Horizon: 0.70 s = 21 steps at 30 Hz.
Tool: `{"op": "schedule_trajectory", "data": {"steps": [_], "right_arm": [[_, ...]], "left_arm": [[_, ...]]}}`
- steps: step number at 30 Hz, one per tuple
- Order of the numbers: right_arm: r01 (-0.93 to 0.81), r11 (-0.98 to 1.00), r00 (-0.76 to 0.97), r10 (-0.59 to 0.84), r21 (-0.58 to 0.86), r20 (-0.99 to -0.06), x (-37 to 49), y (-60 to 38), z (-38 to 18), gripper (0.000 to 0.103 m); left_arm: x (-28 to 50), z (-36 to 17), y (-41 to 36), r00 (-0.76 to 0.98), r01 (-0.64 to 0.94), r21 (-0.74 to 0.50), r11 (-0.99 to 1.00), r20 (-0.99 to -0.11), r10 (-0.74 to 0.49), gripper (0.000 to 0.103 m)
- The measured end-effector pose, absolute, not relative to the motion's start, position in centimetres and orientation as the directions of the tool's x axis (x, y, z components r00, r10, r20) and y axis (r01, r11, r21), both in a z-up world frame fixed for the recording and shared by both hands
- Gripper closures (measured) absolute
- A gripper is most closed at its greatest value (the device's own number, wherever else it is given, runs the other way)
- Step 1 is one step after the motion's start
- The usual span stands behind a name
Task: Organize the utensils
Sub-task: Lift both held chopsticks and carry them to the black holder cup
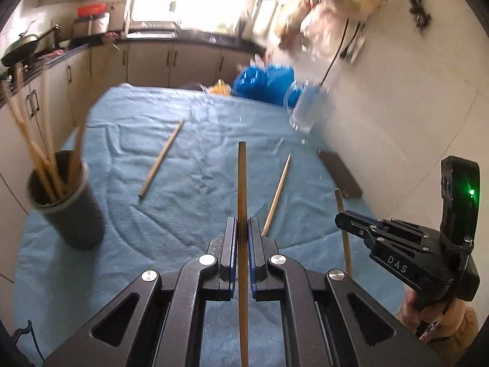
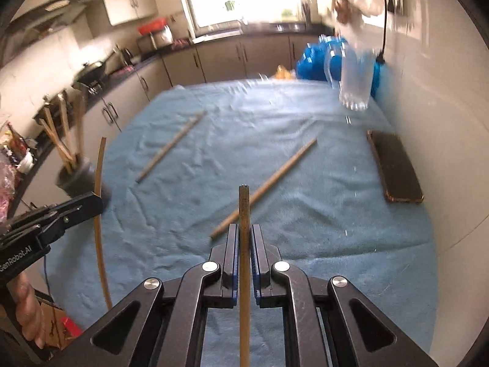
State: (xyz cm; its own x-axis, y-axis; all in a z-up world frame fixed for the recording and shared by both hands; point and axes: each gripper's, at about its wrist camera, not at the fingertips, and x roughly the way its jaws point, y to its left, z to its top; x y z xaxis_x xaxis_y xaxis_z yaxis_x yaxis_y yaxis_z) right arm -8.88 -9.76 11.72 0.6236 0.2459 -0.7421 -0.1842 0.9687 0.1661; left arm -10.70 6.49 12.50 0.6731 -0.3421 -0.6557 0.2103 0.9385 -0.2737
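My left gripper (image 1: 243,229) is shut on a wooden chopstick (image 1: 242,180) that points forward over the blue cloth (image 1: 189,165). My right gripper (image 2: 244,235) is shut on another wooden chopstick (image 2: 244,208); it also shows at the right of the left wrist view (image 1: 343,221). Two loose chopsticks lie on the cloth, one left of centre (image 1: 162,159) (image 2: 171,146) and one near the middle (image 1: 276,195) (image 2: 266,186). A dark cup (image 1: 65,202) (image 2: 79,180) holding several chopsticks stands at the left of the cloth.
A clear glass mug (image 1: 305,107) (image 2: 356,76) stands at the far right by the white wall. A dark flat case (image 1: 340,174) (image 2: 394,168) lies along the wall. A blue bag (image 1: 262,82) sits at the far end. Kitchen cabinets (image 1: 146,61) run behind and left.
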Motion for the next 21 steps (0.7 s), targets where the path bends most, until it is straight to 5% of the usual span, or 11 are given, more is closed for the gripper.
{"op": "schedule_trajectory", "data": {"steps": [21], "right_arm": [[-0.316, 0.931, 0.775, 0.365, 0.184, -0.516, -12.6, -3.7, 17.7, 0.096]], "left_arm": [[-18.3, 19.2, 15.4, 0.874, 0.118, -0.334, 0.935, -0.413, -0.257, 0.097]]}}
